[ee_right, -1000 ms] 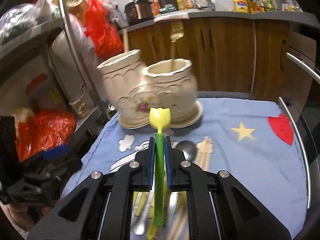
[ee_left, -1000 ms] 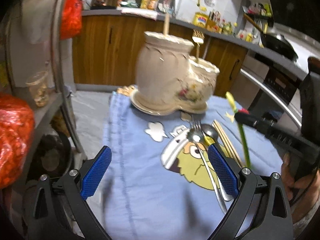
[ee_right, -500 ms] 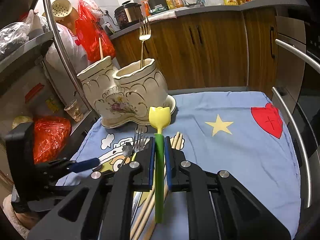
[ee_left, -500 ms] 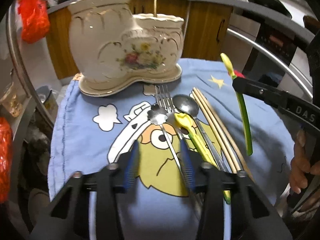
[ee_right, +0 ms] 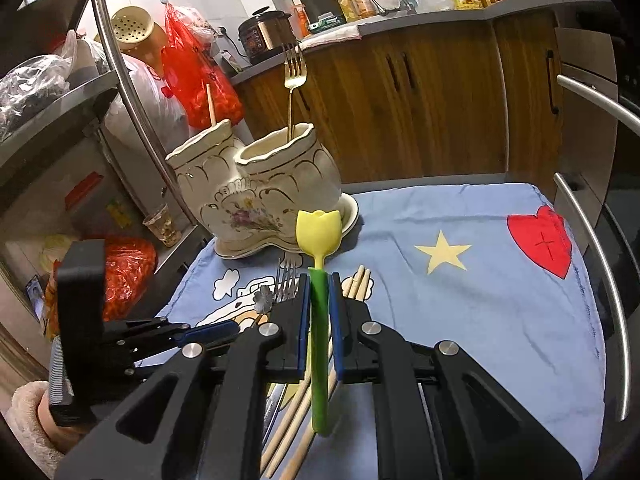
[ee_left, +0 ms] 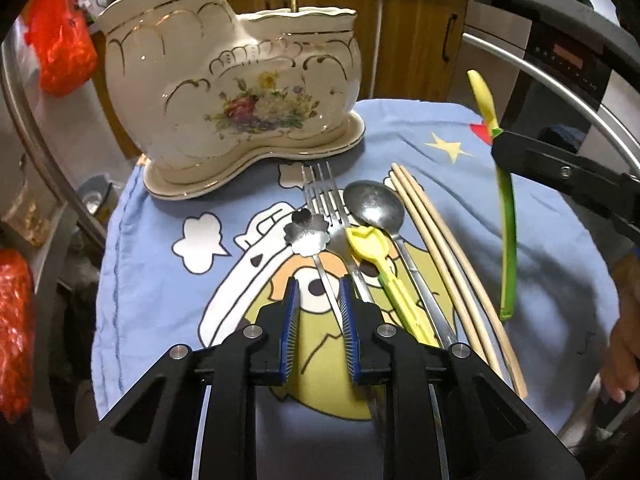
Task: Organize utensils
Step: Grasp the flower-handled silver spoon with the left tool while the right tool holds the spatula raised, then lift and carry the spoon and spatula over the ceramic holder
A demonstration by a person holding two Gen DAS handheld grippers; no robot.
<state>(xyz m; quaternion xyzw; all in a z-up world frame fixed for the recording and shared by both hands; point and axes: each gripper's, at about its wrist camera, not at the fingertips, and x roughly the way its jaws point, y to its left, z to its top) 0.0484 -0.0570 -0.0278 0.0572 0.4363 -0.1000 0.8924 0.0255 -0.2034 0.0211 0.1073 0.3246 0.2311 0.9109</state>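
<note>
A cream double-pot holder (ee_left: 240, 92) (ee_right: 260, 192) stands at the cloth's far left with a gold fork (ee_right: 294, 80) and a wooden stick (ee_right: 211, 104) in it. My right gripper (ee_right: 319, 292) is shut on a tulip spoon (ee_right: 319, 240) with a green handle, held upright above the cloth; it also shows in the left wrist view (ee_left: 505, 216). My left gripper (ee_left: 319, 300) is low over the cloth, its jaws narrowed around the thin handle of a flower-head spoon (ee_left: 307, 233). Beside it lie forks (ee_left: 320, 188), a steel spoon (ee_left: 374, 208), a yellow tulip spoon (ee_left: 370, 244) and chopsticks (ee_left: 440, 248).
The blue cartoon cloth (ee_right: 460, 280) covers a small cart top with steel rails (ee_right: 604, 280) on the right. Shelves with red bags (ee_right: 128, 268) stand on the left. Wooden kitchen cabinets (ee_right: 420, 92) are behind.
My left gripper has swung toward the utensil row, dropped low and narrowed around the flower-head spoon's handle. My right gripper has drawn back from the holder, still holding the tulip spoon.
</note>
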